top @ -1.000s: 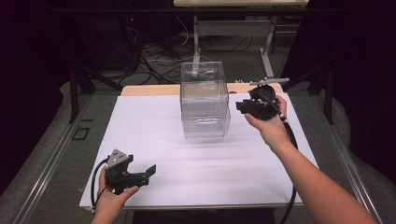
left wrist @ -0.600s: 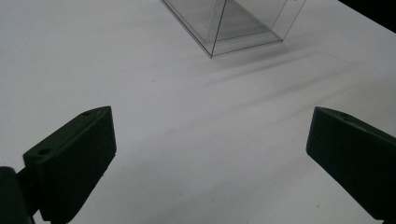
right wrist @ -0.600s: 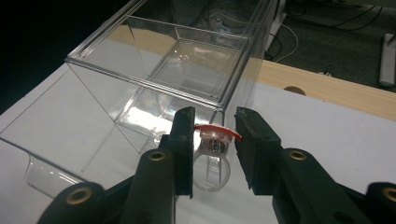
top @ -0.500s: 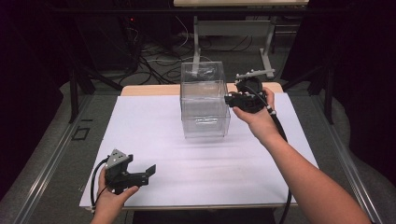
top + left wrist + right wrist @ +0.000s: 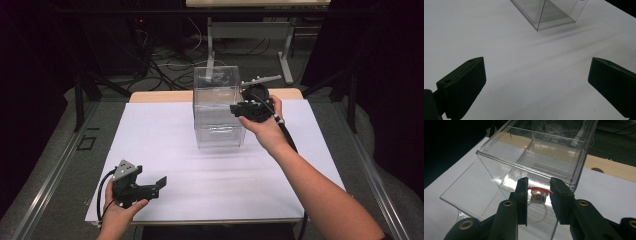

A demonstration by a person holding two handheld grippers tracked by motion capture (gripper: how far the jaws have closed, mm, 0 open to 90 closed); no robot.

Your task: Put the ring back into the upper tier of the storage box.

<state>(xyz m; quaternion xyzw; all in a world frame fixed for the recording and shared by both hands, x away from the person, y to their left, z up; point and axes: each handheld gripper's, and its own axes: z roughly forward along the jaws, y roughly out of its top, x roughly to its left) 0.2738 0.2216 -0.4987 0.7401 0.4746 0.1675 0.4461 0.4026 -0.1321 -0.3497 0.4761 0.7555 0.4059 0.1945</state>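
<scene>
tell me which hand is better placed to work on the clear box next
Right. The right gripper is up against the clear box, its jaws shut on a small red-rimmed piece. The left gripper sits open near the table's front edge.

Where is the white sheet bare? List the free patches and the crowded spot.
Free: the white sheet left of the clear box, out to its edge; and the wide strip in front of the box, between the left gripper and the right forearm. Crowded: the box's right side, where the right gripper holds a small red-rimmed clear piece.
</scene>
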